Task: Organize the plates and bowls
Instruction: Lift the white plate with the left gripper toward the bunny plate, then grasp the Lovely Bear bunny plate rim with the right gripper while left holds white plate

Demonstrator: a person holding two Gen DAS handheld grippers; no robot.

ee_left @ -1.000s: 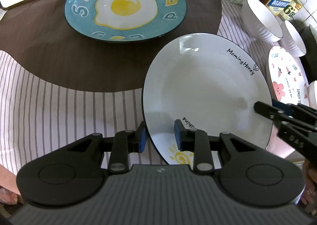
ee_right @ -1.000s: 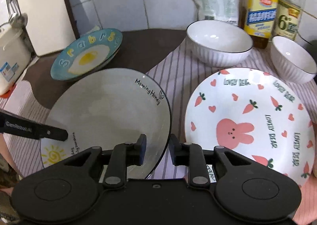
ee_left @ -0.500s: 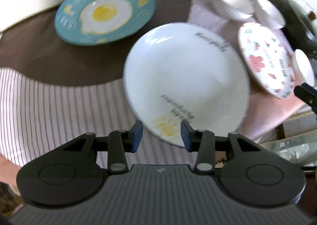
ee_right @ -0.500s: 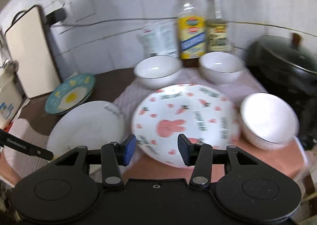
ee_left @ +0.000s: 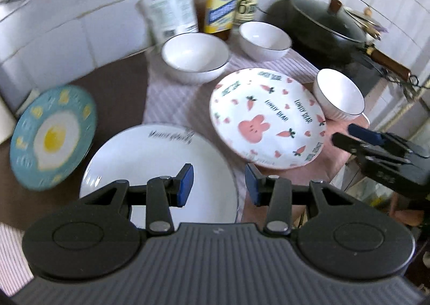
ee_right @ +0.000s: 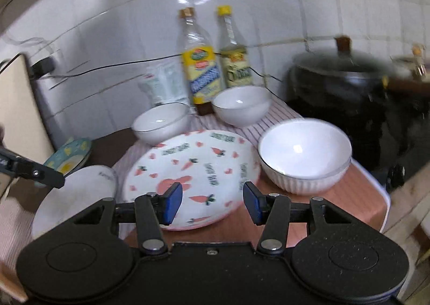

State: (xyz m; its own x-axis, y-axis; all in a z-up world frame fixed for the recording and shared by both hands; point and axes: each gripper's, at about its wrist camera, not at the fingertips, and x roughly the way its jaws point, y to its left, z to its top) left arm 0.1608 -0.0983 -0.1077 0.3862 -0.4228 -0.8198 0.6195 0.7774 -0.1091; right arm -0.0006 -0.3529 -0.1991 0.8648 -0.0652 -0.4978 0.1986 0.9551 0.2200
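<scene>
My left gripper (ee_left: pixel 216 185) is open and empty, raised above the near edge of the white "Morning Honey" plate (ee_left: pixel 150 159), which lies flat on the table. The pink rabbit plate (ee_left: pixel 266 119) lies to its right and the blue egg plate (ee_left: pixel 51 135) to its left. My right gripper (ee_right: pixel 212 201) is open and empty above the near edge of the rabbit plate (ee_right: pixel 193 170). A white bowl (ee_right: pixel 303 154) sits right of that plate. Two more white bowls (ee_right: pixel 161 123) (ee_right: pixel 242 104) stand behind it. The white plate (ee_right: pixel 75 194) shows at lower left.
Two bottles (ee_right: pixel 200 68) (ee_right: pixel 233 55) and a white bag (ee_right: pixel 165 85) stand by the tiled wall. A black lidded pot (ee_right: pixel 346 87) sits at the right. A white board (ee_right: pixel 18 116) leans at the left. The table's edge (ee_right: pixel 376 197) runs close on the right.
Both grippers let go of the white plate, opened, and pulled back and up. The plate now lies on the table. Both views have swung right toward the rabbit plate and bowls.
</scene>
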